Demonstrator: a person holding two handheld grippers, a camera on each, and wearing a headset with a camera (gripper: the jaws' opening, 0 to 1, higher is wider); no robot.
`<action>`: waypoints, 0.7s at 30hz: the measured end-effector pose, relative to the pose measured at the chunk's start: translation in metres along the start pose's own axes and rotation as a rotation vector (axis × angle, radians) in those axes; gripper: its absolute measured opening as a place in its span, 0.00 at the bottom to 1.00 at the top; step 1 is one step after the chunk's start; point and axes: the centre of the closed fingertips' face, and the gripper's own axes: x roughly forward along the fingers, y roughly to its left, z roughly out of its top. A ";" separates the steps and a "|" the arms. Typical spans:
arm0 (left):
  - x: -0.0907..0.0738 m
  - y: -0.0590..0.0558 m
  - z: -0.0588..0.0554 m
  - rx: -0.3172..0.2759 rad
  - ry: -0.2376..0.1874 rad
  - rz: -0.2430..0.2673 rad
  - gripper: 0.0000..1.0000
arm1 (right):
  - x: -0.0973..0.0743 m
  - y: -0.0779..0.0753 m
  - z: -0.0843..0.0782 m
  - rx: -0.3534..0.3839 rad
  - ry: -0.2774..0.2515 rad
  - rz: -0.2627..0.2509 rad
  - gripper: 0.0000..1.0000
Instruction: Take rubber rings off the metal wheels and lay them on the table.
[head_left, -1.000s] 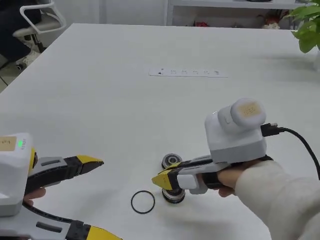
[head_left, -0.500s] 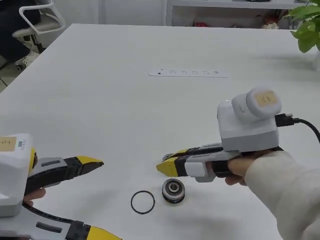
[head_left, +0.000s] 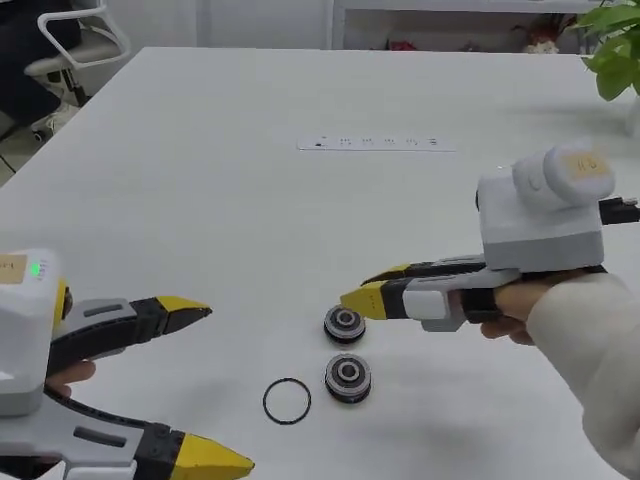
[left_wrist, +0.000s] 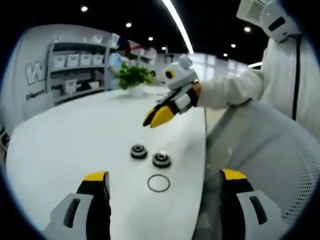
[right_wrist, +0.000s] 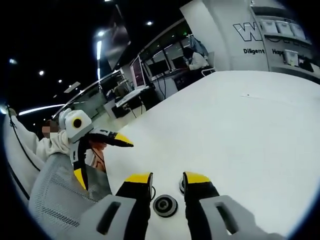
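A rubber ring (head_left: 287, 401) is lying flat on the white table (head_left: 200, 180), just beside the near wheel (head_left: 348, 377) — the far wheel (head_left: 345, 324) is sitting close behind it. The right gripper (head_left: 362, 298) is hovering by the far wheel, jaws narrowly parted and gripping nothing — the left gripper (head_left: 215, 387) is being held wide apart, empty, near the ring.

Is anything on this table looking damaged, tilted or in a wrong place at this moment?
Nothing stands out. The far metal wheel and the near metal wheel lie flat, close together. One rubber ring lies flat on the table beside the near metal wheel, apart from it.
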 end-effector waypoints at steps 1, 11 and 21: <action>0.000 0.001 0.003 0.007 -0.003 0.001 0.92 | -0.001 0.000 -0.001 0.000 -0.001 0.002 0.22; 0.007 0.007 0.038 0.017 -0.043 -0.007 0.91 | -0.008 -0.008 -0.007 -0.011 0.031 -0.009 0.22; 0.032 0.002 0.053 0.085 0.004 -0.043 0.88 | -0.010 -0.014 -0.017 -0.027 0.069 -0.007 0.23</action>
